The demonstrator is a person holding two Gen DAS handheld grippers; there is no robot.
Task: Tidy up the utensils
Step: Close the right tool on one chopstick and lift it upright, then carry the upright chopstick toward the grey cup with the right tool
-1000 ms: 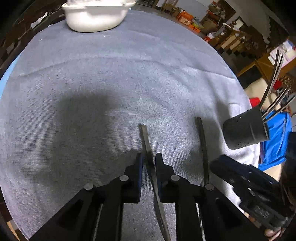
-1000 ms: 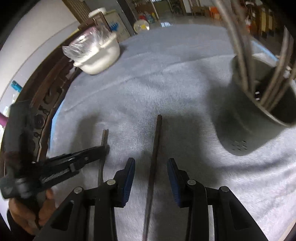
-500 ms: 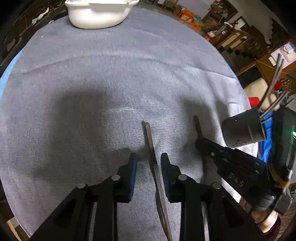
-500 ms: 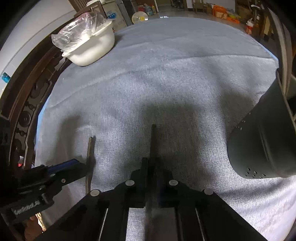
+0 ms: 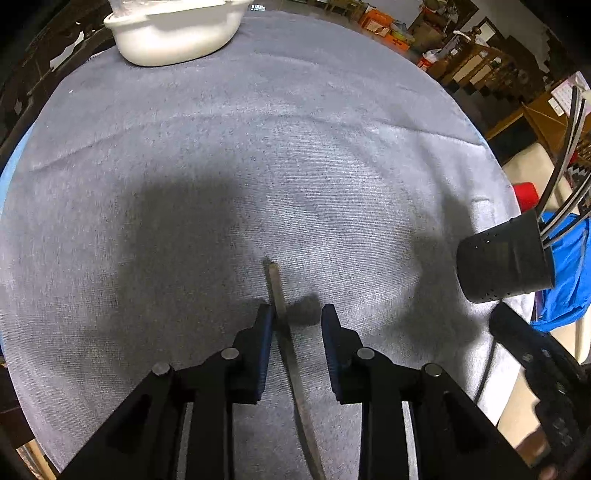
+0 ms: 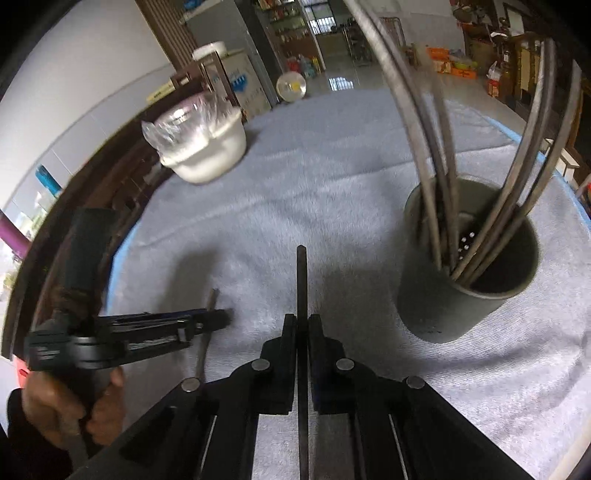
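A flat metal utensil [image 5: 286, 343] lies on the grey cloth [image 5: 258, 166], its handle end pointing away from me. My left gripper [image 5: 297, 319] stands open astride it. The left pad is right beside the handle and the right pad is clear of it. My right gripper [image 6: 302, 320] is shut on a thin dark utensil handle [image 6: 301, 273], which is held above the cloth and sticks out forward between the pads. Right of it stands a dark perforated holder [image 6: 469, 302] with several utensils in it. The holder [image 5: 506, 258] shows at the right edge of the left wrist view.
A white bowl [image 6: 207, 155] covered with plastic film sits at the far side of the round table, also seen as the white bowl [image 5: 173, 33]. A hand [image 6: 74, 406] grips the left tool. Chairs and furniture surround the table's edge.
The right gripper has closed on the dark handle and raised it off the cloth, toward the holder. The left gripper's jaws have widened around the flat utensil and shifted slightly.
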